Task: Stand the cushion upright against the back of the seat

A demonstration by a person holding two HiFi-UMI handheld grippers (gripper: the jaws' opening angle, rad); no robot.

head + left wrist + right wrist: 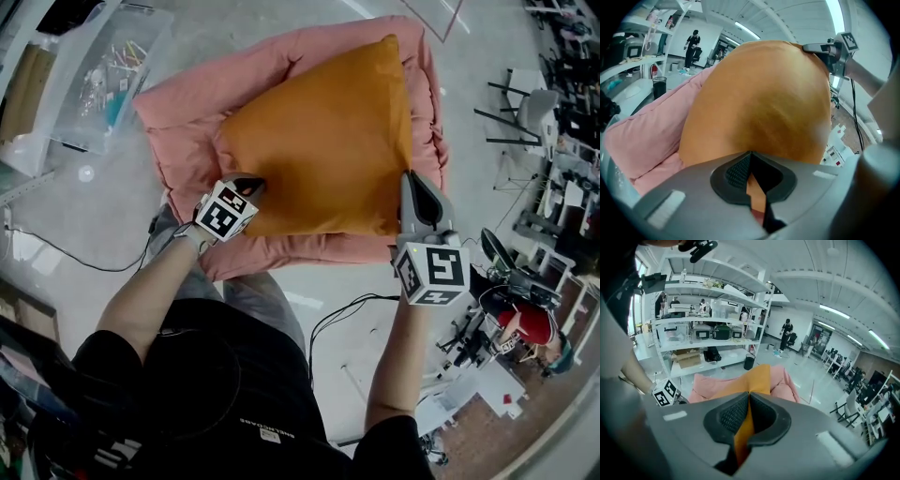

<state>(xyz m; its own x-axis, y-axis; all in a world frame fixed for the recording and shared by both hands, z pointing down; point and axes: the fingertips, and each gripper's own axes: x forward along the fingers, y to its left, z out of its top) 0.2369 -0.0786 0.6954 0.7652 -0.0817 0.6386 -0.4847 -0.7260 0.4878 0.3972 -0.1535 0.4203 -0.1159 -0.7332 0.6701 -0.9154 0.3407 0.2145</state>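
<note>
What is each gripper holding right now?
Left gripper: closed on an edge of the orange cushion.
Right gripper: closed on the same cushion too.

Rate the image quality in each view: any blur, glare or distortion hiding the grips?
Head view: even light, cushion sharp, edges bowed, pale glare on the floor. Left gripper view: dark corners, cushion fills the frame, left tool plainly shut on it. Right gripper view: shelving bent by the lens, bright ceiling strips, right tool plainly shut on cushion fabric.
</note>
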